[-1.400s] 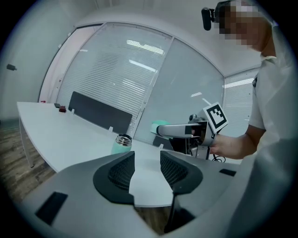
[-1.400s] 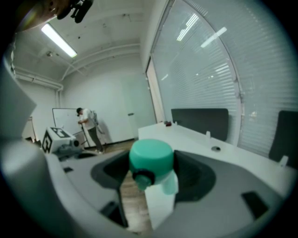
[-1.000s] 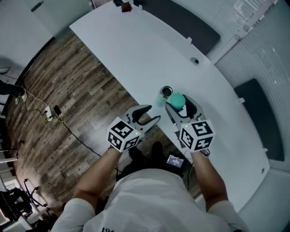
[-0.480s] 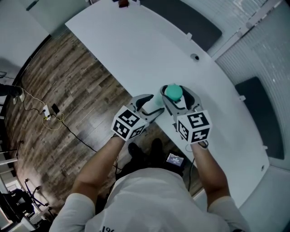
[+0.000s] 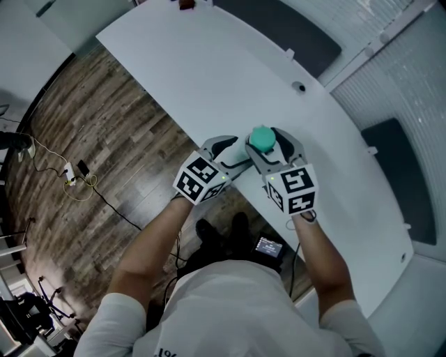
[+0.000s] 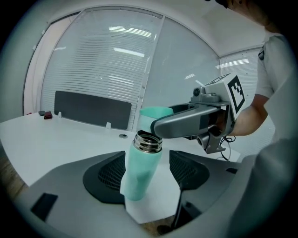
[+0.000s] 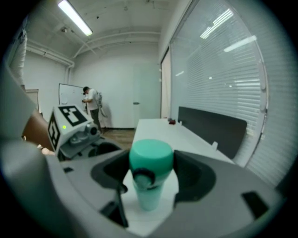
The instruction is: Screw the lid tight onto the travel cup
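The mint travel cup [image 6: 139, 174] stands near the table's front edge, its steel threaded mouth [image 6: 148, 142] bare. My left gripper [image 6: 148, 163] is open around the cup. Its jaws have just been opening, and the cup stands between them. My right gripper [image 7: 150, 162] is shut on the mint lid [image 7: 151, 158] and holds it just over the cup's mouth. In the head view the lid [image 5: 262, 138] hides the cup's mouth. There the left gripper [image 5: 235, 152] and the right gripper [image 5: 265, 141] meet at the cup.
The white table [image 5: 209, 77] runs away to the far left, with a cable grommet [image 5: 299, 88] and a small dark object [image 5: 185, 4] at its far end. Its front edge is right by the cup, with wood floor [image 5: 104, 139] below. A person [image 7: 91, 105] stands far back.
Both grippers have moved forward over the table. The lid, beside the open cup before, now sits above its mouth. The left jaws have come round the cup.
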Demonstrator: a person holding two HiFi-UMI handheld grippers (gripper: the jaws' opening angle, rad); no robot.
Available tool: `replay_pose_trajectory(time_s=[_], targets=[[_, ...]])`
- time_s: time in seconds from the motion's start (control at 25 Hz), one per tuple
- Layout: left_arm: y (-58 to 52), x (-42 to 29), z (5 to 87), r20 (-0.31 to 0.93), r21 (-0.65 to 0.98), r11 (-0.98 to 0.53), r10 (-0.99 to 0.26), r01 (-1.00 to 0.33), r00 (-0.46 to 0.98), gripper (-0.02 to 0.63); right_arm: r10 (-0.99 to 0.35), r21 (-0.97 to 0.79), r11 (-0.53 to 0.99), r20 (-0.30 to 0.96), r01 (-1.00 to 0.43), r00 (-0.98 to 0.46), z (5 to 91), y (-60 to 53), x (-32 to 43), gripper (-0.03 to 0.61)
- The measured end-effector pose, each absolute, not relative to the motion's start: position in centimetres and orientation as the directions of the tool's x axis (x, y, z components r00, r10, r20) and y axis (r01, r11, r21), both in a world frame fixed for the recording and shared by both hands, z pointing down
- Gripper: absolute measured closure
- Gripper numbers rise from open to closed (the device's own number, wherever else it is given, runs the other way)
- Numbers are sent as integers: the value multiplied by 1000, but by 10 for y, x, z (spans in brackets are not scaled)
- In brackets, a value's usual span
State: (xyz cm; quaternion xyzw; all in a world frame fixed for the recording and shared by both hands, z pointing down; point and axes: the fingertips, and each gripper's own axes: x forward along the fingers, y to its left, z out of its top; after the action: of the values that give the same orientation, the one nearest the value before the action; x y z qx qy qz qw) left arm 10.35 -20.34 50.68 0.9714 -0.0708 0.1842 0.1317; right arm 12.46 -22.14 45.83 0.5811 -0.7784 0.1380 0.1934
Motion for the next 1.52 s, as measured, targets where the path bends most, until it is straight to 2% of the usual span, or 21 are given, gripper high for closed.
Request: replay_pose_trajectory(time_s=[0.44,0.64,0.84,1.16,1.28,1.36,1.52], targets=[[-203,128,531,455,157,-986,27,-50,890,311,-796,-9,376,509,-927,-328,481,-223,115,267],[-201,136,534,448,173,-985,68,-12,891,311,-783,-2,392,524,-920,-335,488,-222,117,267],[-202,137,536,430,175,-983,19,-63,902,311,-790,20,359,539,-933,-292,491,-222,118,267],[-203,131,535,419,206,-945,-149,-253,896,311,-817,-2,201,551,-980,-169,492,-218,121,270],[-202,129,536,440,205,-935,-176,-290,881,312,-819,-3,184,552,-983,-155,491,-217,121,270],[-201,129,538,454,184,-950,-145,-252,879,311,-813,-1,220,552,-976,-184,491,-217,120,270],[-197,130,539,473,134,-986,-21,-96,881,311,-788,-1,338,547,-941,-284,491,-213,115,270]])
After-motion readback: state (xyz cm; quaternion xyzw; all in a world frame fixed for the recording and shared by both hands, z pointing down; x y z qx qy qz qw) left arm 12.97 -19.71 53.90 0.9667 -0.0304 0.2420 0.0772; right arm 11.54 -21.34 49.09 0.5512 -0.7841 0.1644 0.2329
